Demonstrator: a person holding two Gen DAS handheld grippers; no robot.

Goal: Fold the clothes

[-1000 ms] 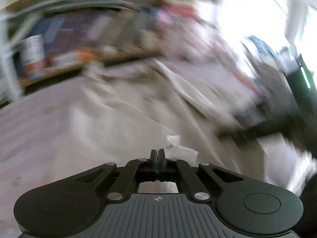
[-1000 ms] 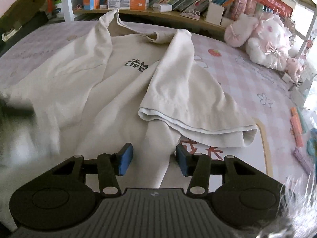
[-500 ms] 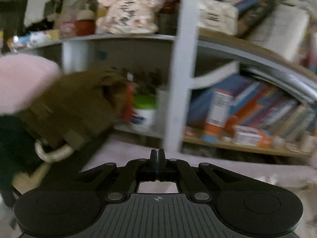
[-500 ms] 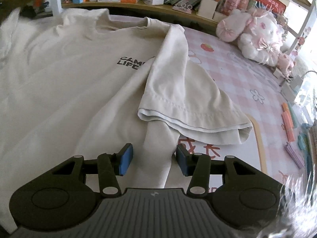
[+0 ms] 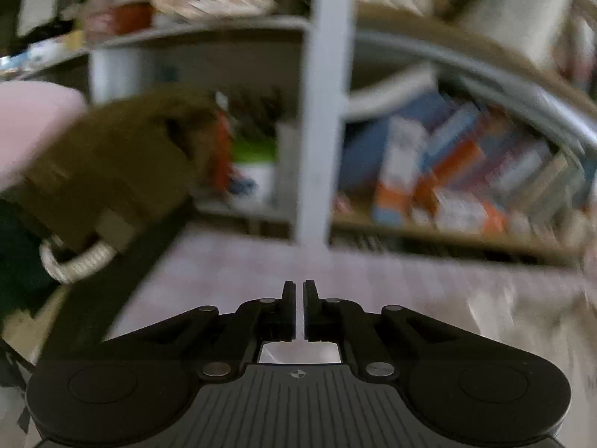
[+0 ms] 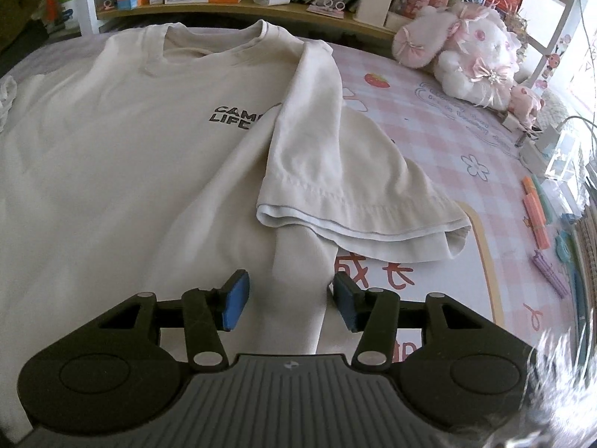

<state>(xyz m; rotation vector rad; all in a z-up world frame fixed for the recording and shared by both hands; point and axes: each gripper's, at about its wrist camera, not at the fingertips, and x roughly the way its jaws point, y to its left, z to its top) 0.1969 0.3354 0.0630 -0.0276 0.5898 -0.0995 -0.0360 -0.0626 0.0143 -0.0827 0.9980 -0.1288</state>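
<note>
Pink checked bedding carried the cream T-shirt, which lay face up with its collar toward the far bookshelf. Within the last second the left half of the shirt, bunched and folded inward a moment earlier, was spread flat, while the right sleeve stayed folded over the chest. Your left gripper had swung up toward the shelves, fingers barely parted and empty. Your right gripper kept its blue-padded fingers released astride a near ridge of cloth.

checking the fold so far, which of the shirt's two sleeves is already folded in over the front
The sleeve on the right of the right wrist view, its hem lying just ahead of the right tool. The other sleeve lies out at the left edge.
</note>
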